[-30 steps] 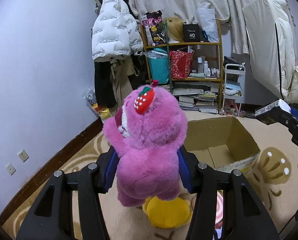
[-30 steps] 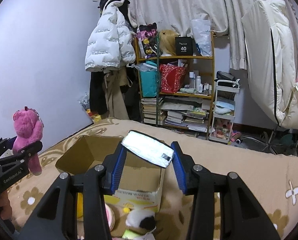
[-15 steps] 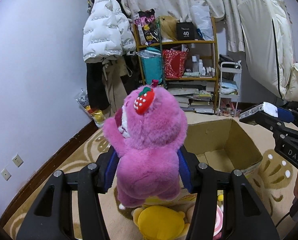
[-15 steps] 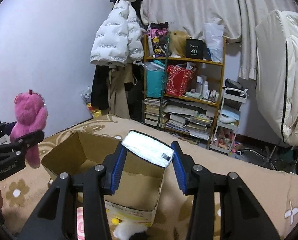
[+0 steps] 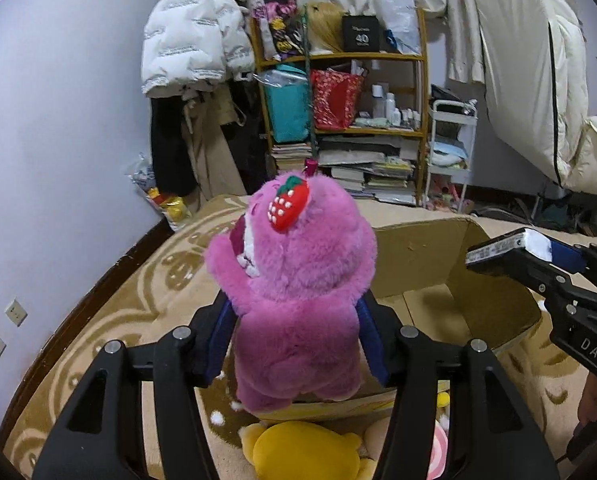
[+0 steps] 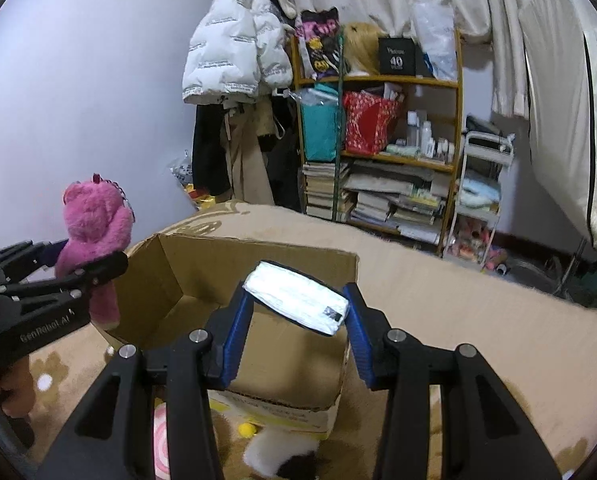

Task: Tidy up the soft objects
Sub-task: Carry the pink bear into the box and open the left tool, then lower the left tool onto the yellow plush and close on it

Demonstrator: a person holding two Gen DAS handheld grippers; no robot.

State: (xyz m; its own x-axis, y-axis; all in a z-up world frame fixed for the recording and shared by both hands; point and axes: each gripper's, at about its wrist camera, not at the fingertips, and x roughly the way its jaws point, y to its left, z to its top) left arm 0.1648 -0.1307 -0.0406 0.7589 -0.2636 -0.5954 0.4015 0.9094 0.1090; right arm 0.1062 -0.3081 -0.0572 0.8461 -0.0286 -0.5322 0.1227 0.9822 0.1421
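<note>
The left tongs [image 5: 294, 336] are easing open around the pink plush bear [image 5: 298, 292] at centre frame above the cardboard box [image 6: 258, 288], probably to drop it in, while the right tongs [image 6: 296, 316] are gripping a white packet [image 6: 296, 298] over the same box.
</note>
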